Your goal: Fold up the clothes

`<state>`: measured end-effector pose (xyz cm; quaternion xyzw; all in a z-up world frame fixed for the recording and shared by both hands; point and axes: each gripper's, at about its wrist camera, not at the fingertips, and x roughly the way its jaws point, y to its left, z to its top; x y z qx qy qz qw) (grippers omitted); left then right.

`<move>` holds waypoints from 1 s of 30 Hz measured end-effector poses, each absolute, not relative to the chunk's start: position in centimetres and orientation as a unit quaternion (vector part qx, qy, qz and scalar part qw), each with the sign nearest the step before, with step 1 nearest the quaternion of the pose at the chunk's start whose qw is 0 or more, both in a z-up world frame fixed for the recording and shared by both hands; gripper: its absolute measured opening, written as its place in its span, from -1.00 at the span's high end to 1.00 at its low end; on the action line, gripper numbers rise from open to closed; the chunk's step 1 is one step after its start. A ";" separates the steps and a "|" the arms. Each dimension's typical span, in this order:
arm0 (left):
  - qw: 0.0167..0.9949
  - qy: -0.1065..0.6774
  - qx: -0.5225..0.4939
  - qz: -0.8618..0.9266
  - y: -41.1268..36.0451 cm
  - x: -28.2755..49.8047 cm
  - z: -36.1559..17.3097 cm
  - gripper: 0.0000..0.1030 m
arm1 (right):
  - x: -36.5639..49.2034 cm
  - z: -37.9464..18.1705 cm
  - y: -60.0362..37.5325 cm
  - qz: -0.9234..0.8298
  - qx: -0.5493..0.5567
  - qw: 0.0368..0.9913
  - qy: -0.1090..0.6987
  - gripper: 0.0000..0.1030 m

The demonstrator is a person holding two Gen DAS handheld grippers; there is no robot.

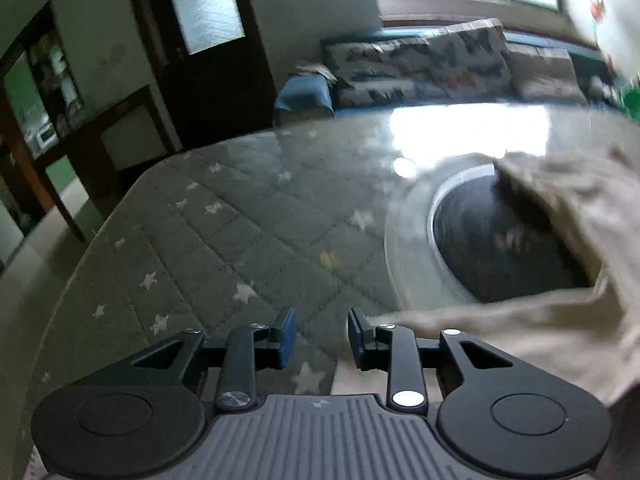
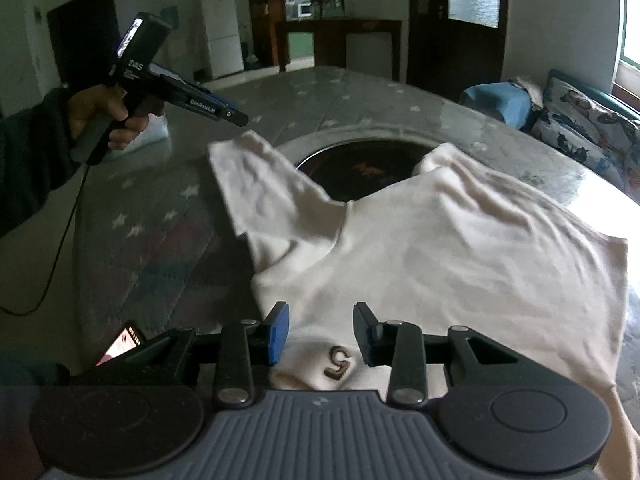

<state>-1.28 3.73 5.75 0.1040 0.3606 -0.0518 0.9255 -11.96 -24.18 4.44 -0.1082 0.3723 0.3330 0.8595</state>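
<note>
Left hand (image 2: 102, 114): seen from the right wrist view at the far left, above the table's left part, in a dark sleeve; it grips a black pistol-style handle with a cable hanging from it.
Left gripper (image 1: 321, 342): its jaws stand partly apart with nothing between them; only the quilted cover shows in the gap. In the right wrist view its tip (image 2: 236, 117) hangs in the air just beside the sleeve end of the shirt, apart from it.
Table (image 1: 192, 232): rounded, under a grey quilted cover with pale stars and a glossy clear sheet; a dark round inset (image 2: 360, 174) with a pale rim sits in its middle.
Phone (image 2: 122, 342): lit screen, at the near edge of the table, left of the right gripper, partly hidden by it.
T-shirt (image 2: 440, 248): cream, spread over the near right part of the table, rumpled; one short sleeve (image 2: 260, 184) points toward the left, and the far edge overlaps the dark inset. A small dark mark shows on the cloth near the table's near edge.
Right gripper (image 2: 321, 334): jaws partly apart, over the near edge of the shirt; cloth lies under the gap, and whether the pads touch it I cannot tell.
Sofa (image 1: 440, 68): patterned cushions beyond the far edge, under a bright window.
</note>
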 end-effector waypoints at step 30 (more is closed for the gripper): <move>0.876 0.429 -0.065 -0.211 -10.8 10.4 2.6 0.52 | -11.1 2.8 -26.0 0.325 -0.084 0.858 0.389 0.30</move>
